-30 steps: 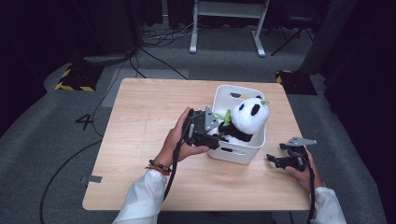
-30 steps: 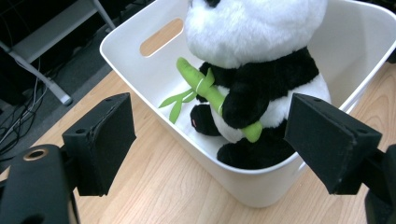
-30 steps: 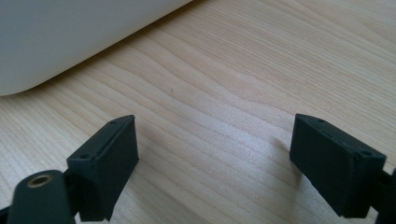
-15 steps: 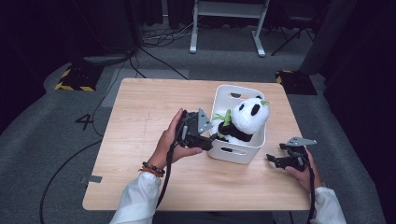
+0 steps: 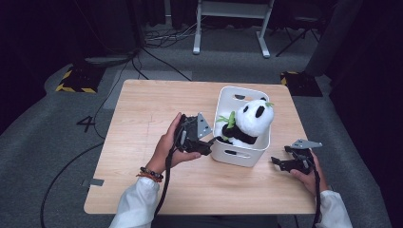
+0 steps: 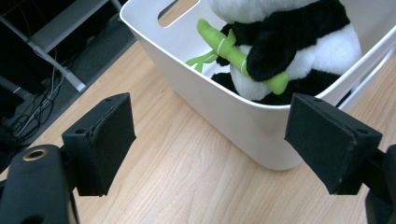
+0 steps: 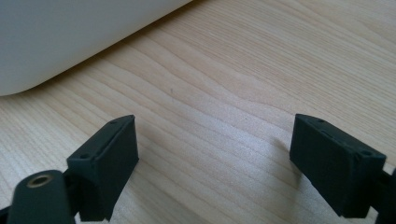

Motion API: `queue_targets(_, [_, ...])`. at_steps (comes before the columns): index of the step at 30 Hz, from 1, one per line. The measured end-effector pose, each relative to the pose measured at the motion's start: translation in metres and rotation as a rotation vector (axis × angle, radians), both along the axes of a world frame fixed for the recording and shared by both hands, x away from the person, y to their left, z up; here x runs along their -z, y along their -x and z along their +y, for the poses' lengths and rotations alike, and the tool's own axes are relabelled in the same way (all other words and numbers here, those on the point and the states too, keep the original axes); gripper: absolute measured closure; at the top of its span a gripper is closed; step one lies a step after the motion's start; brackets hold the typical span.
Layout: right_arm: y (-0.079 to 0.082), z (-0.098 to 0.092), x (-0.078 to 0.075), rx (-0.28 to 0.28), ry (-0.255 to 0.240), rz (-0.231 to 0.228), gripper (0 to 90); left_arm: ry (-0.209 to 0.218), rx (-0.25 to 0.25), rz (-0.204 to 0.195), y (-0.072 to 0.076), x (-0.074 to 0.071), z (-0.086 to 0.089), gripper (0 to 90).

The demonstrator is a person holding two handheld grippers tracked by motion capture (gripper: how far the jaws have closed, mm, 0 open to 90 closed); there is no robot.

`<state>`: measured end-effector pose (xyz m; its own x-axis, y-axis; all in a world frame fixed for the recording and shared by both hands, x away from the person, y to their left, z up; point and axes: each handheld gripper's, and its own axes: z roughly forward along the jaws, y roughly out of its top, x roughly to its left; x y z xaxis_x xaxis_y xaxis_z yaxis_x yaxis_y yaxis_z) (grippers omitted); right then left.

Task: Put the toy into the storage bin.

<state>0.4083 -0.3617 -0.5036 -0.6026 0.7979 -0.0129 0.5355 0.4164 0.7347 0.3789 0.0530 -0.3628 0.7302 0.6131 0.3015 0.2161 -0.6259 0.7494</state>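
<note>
A plush panda (image 5: 249, 121) with a green bamboo stalk (image 5: 229, 119) sits inside a white bin (image 5: 227, 154) on the wooden table (image 5: 142, 109). My left gripper (image 5: 207, 145) is open, just outside the bin's left wall and not touching the toy. In the left gripper view its jaws (image 6: 210, 140) stand wide apart, with the bin wall (image 6: 224, 107), the panda (image 6: 299, 42) and the bamboo (image 6: 233, 49) ahead. My right gripper (image 5: 280, 164) rests open on the table to the right of the bin. In the right gripper view (image 7: 215, 158) bare wood lies between its jaws and the bin's side (image 7: 60, 37) is at upper left.
The bin stands on the right half of the table, near the right edge. The left half of the tabletop is bare wood. Beyond the table lie grey carpet, black cables (image 5: 157, 40) and a white metal stand (image 5: 230, 12).
My left gripper has drawn back a little to the left, away from the panda and the bin rim. The right gripper has stayed where it was.
</note>
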Motion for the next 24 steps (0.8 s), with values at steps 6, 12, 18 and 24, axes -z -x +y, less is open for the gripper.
queue_targets(6, [0.0, 0.0, 0.0, 0.0, 0.0, -0.001, 15.3, -0.011, -0.001, 0.008, 0.0, 0.003, 0.002, 16.1])
queue_targets(12, [0.0, 0.0, 0.0, 0.001, 0.0, 0.0, 15.3, -0.02, -0.003, 0.012, 0.002, 0.008, 0.003, 16.1])
queue_targets(18, [0.0, 0.0, 0.0, 0.001, 0.0, -0.001, 15.3, -0.04, -0.003, 0.016, 0.004, 0.013, 0.003, 16.1])
queue_targets(24, [0.0, 0.0, 0.0, 0.003, 0.0, 0.0, 15.3, -0.071, -0.013, 0.026, 0.004, 0.02, 0.006, 16.1])
